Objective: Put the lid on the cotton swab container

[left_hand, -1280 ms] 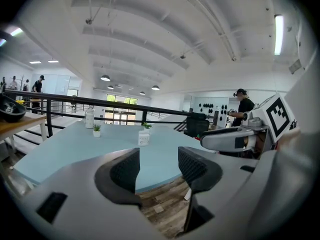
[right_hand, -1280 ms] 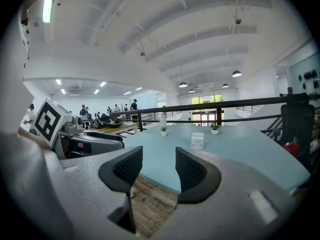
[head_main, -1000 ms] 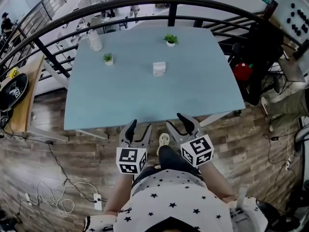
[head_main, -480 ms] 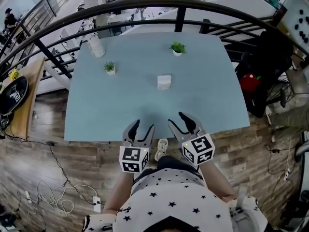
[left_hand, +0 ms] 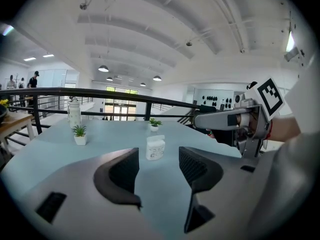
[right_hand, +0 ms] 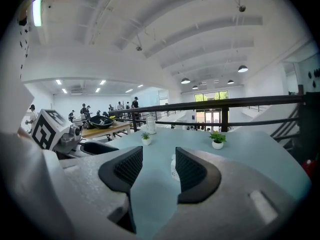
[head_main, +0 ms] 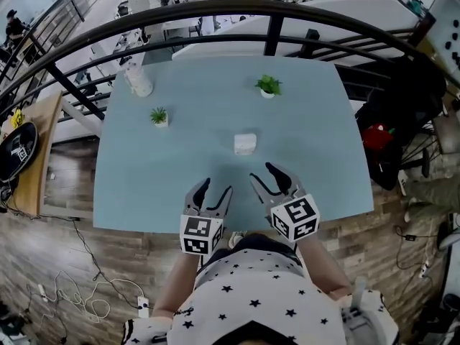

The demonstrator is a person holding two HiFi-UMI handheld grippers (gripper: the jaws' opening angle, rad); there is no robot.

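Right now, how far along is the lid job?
Done: nothing visible. In hand: nothing; the left tool, jaws opening, and the open right tool are both empty over the near edge of the table. Left: reach the cotton swab container mid-table and seat its lid; I can't tell where the lid sits.

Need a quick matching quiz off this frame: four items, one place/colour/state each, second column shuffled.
Things:
1. cotton swab container
2. bottle
3. table
4. right gripper

Place, colour or state:
a. pale blue
b. far left corner of the tabletop
c. open, nothing between the jaws
d. white, near the middle of the tabletop

Pairs: 1-d, 2-b, 3-a, 4-c
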